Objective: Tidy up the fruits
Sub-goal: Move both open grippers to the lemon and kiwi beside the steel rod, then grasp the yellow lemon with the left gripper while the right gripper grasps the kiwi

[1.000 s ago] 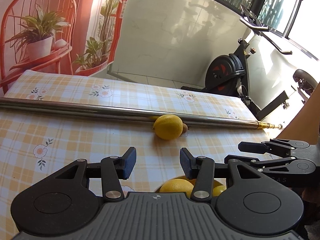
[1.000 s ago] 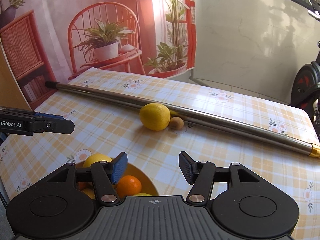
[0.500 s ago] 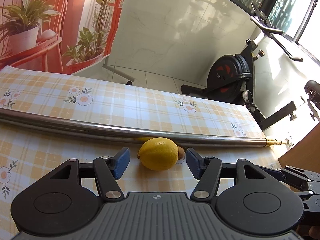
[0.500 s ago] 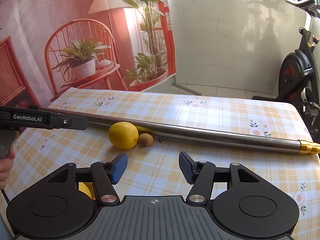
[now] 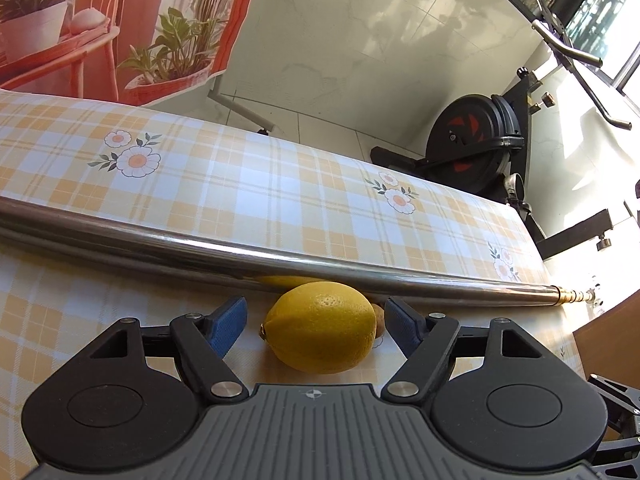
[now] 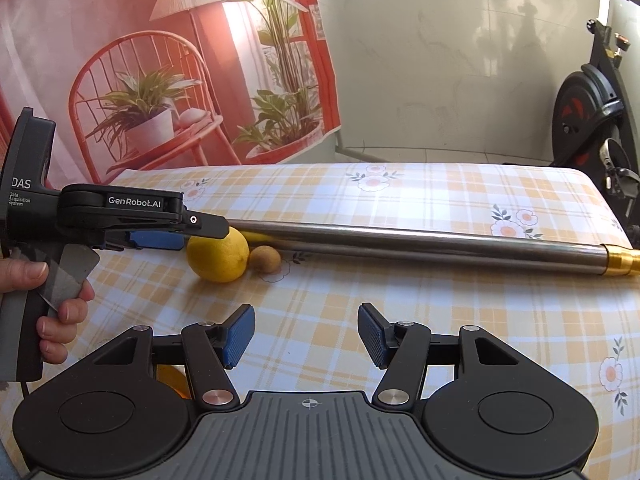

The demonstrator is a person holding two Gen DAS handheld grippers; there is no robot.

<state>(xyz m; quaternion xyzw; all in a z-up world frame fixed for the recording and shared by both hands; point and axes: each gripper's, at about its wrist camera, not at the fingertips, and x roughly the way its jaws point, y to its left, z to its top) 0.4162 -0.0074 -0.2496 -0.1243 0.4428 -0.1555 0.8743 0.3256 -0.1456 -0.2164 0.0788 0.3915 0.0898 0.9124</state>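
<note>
A lemon (image 5: 320,328) is seen lying on the worktop (image 5: 240,184), which is covered with a yellow-and-white checked cloth printed with daisies. The lemon rests just in front of a long steel pole (image 5: 168,248) laid across the worktop, and a small brown kiwi (image 6: 265,258) is found touching the lemon on its right side, also against the pole. The pole is finished with a brass-coloured tip (image 6: 622,261) at its right end.

The left claw (image 5: 316,322) is brought around the lemon: the fruit sits between the two blue pads (image 5: 228,324), a gap is left on either side, and the jaws are opening. From the right wrist view, the left claw (image 6: 188,234) is seen reaching in from the left at the lemon (image 6: 218,254), its handle gripped by a hand (image 6: 52,308).

The right claw (image 6: 306,336) is held above bare cloth nearer the camera, its jaws partly apart with nothing between them. A sliver of orange fruit (image 6: 172,380) is glimpsed under its left finger; what it lies in cannot be told.

An exercise bike (image 5: 476,148) is visible beyond the worktop, and a printed backdrop (image 6: 160,60) of a red chair and potted plants is hung behind.
</note>
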